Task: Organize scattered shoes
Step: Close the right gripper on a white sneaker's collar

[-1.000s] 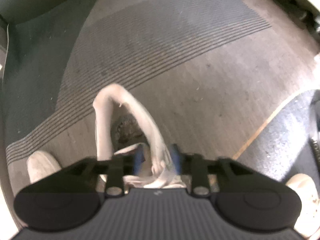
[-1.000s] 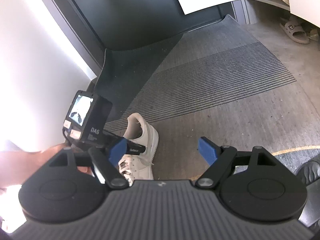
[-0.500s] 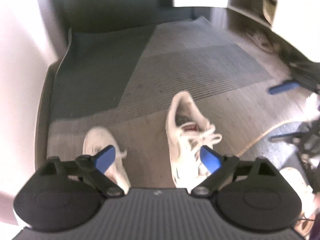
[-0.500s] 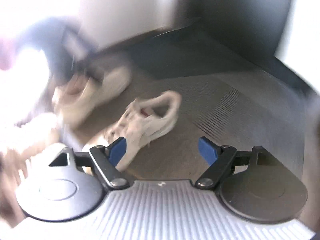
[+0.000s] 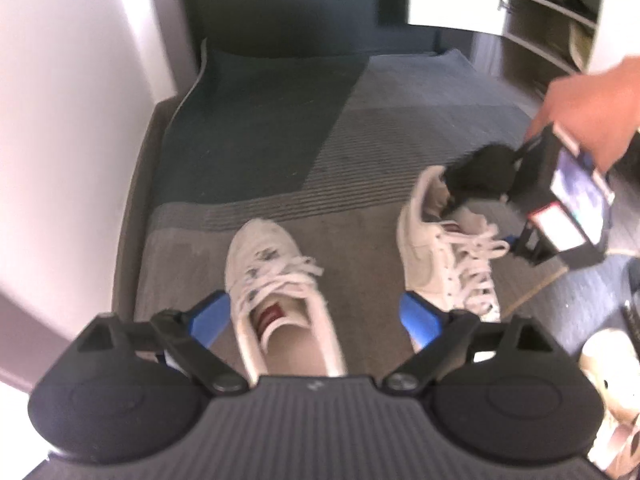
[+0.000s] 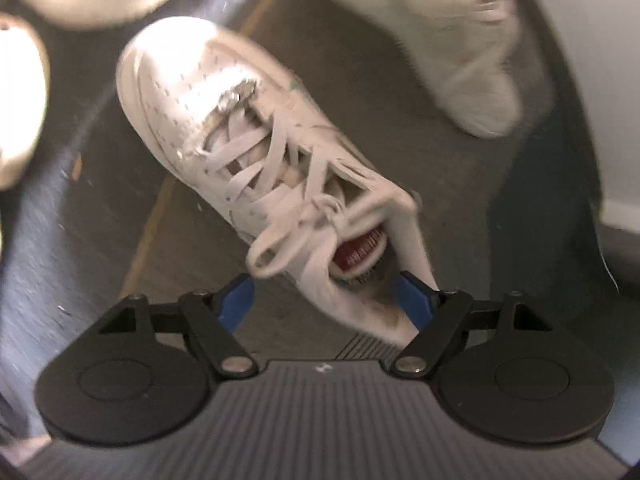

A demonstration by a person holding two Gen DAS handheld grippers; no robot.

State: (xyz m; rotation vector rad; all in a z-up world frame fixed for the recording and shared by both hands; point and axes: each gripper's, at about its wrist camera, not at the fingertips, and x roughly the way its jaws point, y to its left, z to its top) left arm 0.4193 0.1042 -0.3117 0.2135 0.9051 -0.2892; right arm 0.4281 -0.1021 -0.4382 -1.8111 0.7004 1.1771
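A grey striped mat (image 5: pixel 400 128) is spread over the floor up to the dark door. Two white sneakers are set on its near edge: the left sneaker (image 5: pixel 280 292) lies between the spread fingers of the left hand-held gripper (image 5: pixel 316 316), untouched; the right sneaker (image 6: pixel 256 160) has its heel between the parted fingers of the right hand-held gripper (image 6: pixel 326 300), unclamped. Both views are blurred.

Floor (image 5: pixel 360 280) carrying grey ribbed mat (image 5: pixel 400 128); two white sneakers lying on it, one near (image 5: pixel 280 280), one right (image 5: pixel 440 256).
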